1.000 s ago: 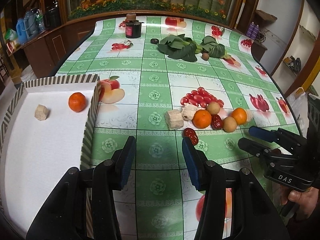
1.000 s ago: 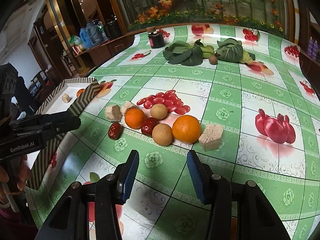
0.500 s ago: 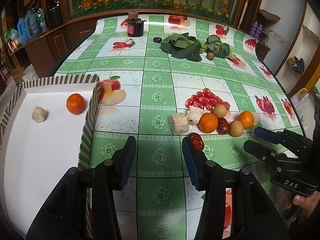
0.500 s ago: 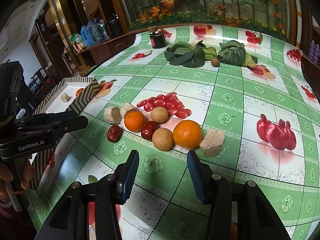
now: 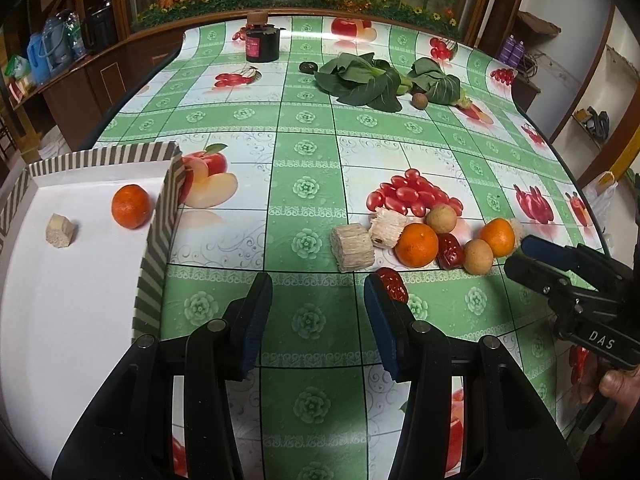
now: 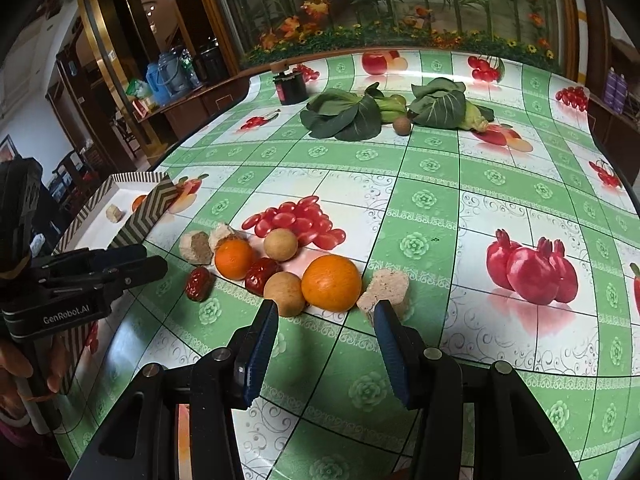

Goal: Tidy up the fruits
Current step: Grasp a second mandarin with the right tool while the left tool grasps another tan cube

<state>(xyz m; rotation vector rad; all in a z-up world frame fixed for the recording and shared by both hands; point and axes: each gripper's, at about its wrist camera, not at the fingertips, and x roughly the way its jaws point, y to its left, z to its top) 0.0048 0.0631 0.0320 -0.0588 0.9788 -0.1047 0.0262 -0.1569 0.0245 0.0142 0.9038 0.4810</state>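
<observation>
A pile of fruit lies mid-table: a large orange (image 6: 331,282), a smaller orange (image 6: 234,258), two longans (image 6: 284,294) (image 6: 281,244), red dates (image 6: 262,276) (image 6: 199,283) and pale cane chunks (image 6: 386,290) (image 6: 196,246). My right gripper (image 6: 325,318) is open and empty, just short of the large orange. My left gripper (image 5: 319,284) is also open and empty, with a red date (image 5: 394,284) beside its right fingertip. At the left, the white tray (image 5: 160,216) with a striped rim holds an orange (image 5: 130,206) and a cane chunk (image 5: 61,230).
Leafy greens (image 5: 364,80) with a small brown fruit (image 5: 419,100) lie at the back, near a dark jar (image 5: 262,42). The tablecloth's printed fruit is flat. Bare cloth lies between the tray and the pile. A hand holds each gripper at the near table edge.
The right gripper has shifted slightly, so the large orange now sits centred ahead of its fingers. The left view barely changed. Both sets of jaws kept the same width.
</observation>
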